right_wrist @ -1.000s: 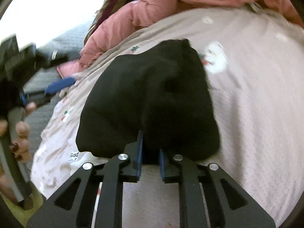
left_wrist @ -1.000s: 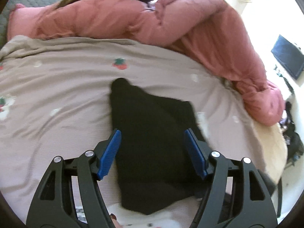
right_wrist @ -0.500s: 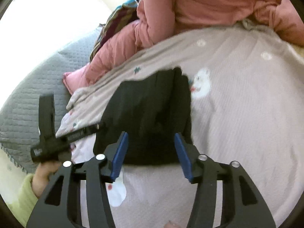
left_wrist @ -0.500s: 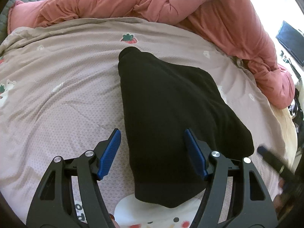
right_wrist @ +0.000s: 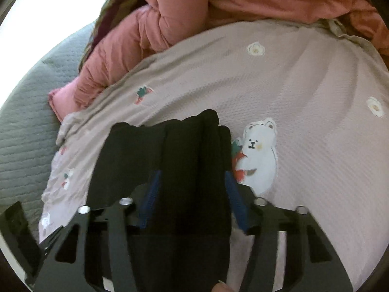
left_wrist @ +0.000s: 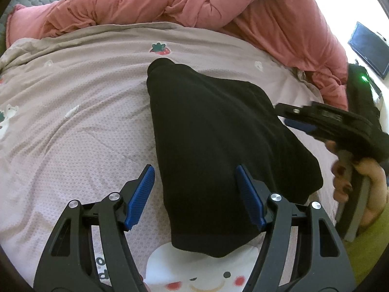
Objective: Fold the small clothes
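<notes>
A small black garment [left_wrist: 214, 146] lies folded on the pale pink bedspread [left_wrist: 73, 126]. My left gripper [left_wrist: 194, 197] is open, its blue pads to either side of the garment's near end, holding nothing. The right gripper [left_wrist: 289, 116] shows at the garment's right edge, held by a hand. In the right wrist view the right gripper [right_wrist: 192, 194] is open, hovering over the black garment [right_wrist: 170, 150], whose folds run away from me. Its blue fingertips [right_wrist: 152, 194] straddle the cloth without gripping it.
A pink quilted duvet [left_wrist: 194, 2] is heaped along the far side of the bed. The bedspread carries a white bear print [right_wrist: 260, 153] right of the garment and a strawberry print [left_wrist: 159, 48]. A grey quilted mattress [right_wrist: 22, 112] lies left. A dark screen [left_wrist: 369, 48] stands far right.
The right gripper let go of the black garment and opened, then moved back over it. The left gripper stayed open and drew closer over the garment, which now lies flat.
</notes>
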`<state>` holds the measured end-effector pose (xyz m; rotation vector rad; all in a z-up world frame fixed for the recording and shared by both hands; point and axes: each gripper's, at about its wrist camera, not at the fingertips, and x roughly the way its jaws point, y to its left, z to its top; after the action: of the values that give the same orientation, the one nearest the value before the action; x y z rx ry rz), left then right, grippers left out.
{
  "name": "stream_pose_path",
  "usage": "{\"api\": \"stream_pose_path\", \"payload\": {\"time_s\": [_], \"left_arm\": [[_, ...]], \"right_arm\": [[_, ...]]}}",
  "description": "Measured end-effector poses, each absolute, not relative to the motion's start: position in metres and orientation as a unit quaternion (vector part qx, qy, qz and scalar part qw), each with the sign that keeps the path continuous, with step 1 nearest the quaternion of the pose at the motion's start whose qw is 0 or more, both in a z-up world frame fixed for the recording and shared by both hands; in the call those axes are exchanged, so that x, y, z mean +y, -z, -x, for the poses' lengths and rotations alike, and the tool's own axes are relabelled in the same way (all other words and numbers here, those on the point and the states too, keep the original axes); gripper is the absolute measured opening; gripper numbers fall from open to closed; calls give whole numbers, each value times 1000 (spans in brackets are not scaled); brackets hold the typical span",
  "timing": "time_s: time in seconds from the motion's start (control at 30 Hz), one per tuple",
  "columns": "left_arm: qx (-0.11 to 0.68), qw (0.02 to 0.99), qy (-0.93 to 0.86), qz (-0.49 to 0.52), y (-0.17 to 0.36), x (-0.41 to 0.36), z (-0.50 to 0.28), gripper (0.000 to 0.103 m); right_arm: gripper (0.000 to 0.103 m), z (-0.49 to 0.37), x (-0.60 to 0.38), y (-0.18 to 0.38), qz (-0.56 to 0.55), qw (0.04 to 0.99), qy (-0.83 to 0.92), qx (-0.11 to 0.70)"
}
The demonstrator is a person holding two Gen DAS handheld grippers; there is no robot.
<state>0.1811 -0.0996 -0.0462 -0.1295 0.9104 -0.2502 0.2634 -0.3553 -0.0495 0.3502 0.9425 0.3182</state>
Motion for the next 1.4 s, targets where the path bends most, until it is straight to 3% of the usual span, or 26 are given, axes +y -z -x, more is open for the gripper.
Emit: {"api": "stream_pose_path", "payload": {"time_s": [0.2, 0.27, 0.37, 0.47, 0.7, 0.97, 1.13, 1.4], "left_arm": [[436, 889, 123, 66, 46, -99, -180, 61], [436, 889, 123, 69, 46, -98, -179, 61], [434, 890, 122, 69, 45, -99, -177, 61], [434, 890, 121, 71, 44, -99, -177, 61], [433, 889, 129, 76, 43, -95, -173, 61], [444, 883, 132, 72, 50, -101, -173, 62], [448, 882, 130, 69, 51, -100, -172, 62], [448, 882, 130, 64, 52, -101, -167, 62]], "right_arm": [[43, -273, -343, 57, -138, 866, -147, 458], [27, -274, -340, 60, -130, 867, -155, 456], [14, -271, -334, 57, -108, 875, -162, 444], [10, -261, -330, 47, -83, 888, -171, 419], [9, -240, -346, 25, -73, 911, -171, 368], [12, -251, -343, 69, -55, 897, -128, 419], [19, -238, -343, 56, -29, 905, -108, 410], [19, -178, -343, 19, -40, 922, -152, 353]]}}
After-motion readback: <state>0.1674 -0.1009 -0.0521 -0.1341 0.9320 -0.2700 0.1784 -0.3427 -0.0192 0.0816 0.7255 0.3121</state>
